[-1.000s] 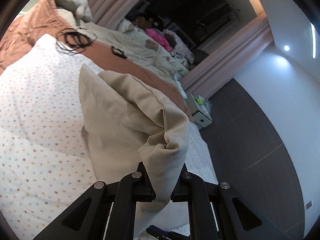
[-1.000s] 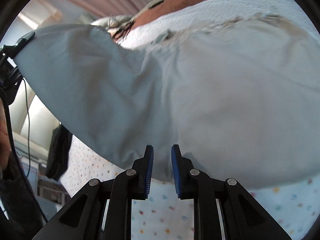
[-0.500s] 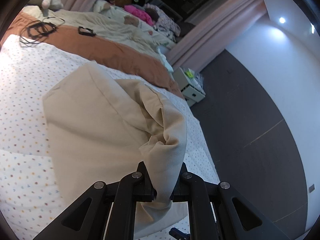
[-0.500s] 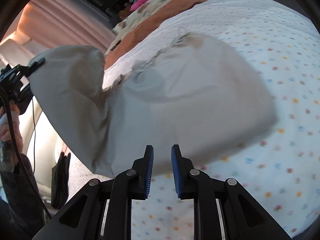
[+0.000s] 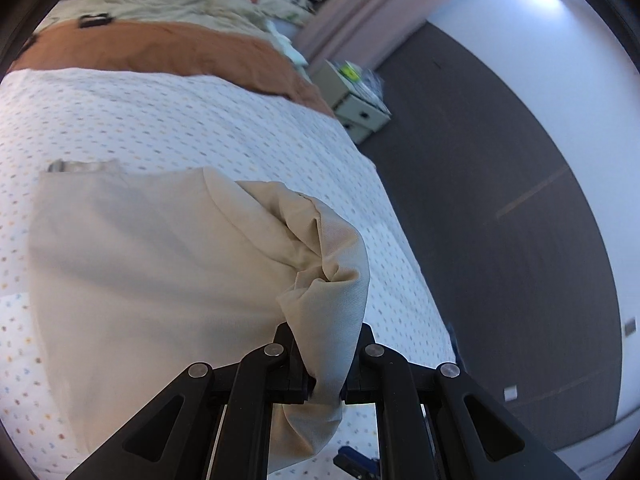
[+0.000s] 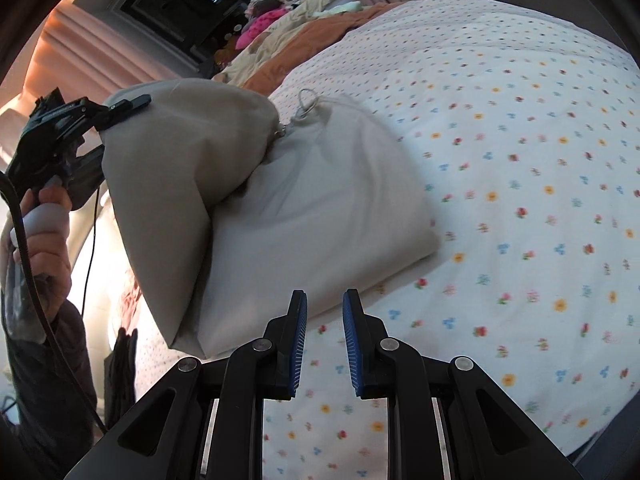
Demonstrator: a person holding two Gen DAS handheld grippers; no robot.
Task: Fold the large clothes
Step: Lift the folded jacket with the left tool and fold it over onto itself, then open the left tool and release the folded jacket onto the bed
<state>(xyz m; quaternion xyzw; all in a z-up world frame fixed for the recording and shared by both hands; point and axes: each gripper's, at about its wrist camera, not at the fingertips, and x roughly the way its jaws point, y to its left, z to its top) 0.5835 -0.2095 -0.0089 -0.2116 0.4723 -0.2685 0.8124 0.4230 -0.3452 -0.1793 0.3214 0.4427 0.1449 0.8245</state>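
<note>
Left claw: I am pinching a bunched corner of the beige garment (image 5: 168, 280) between the fingers of my left gripper (image 5: 325, 364), which are closed tight on the cloth; a fold of it is drooping out below them.

Right claw: my right gripper (image 6: 324, 344) is holding nothing, its blue-padded fingers (image 6: 299, 340) standing a little apart over the sheet.

Garment from the left claw: it is spreading ahead and to the left of my fingers, lying mostly flat on the floral bedsheet (image 5: 180, 128).

Garment from the right claw: it is lying just ahead and to the left of my open fingers, one part resting on the sheet, the other part lifted up to the far left where my other claw is gripping it.

Drawstring: a thin cord (image 6: 306, 104) is showing at the garment's far end.

Beyond: an orange blanket (image 5: 160, 46) is lying past the sheet, a small white cabinet (image 5: 356, 100) is standing off to the right.
</note>
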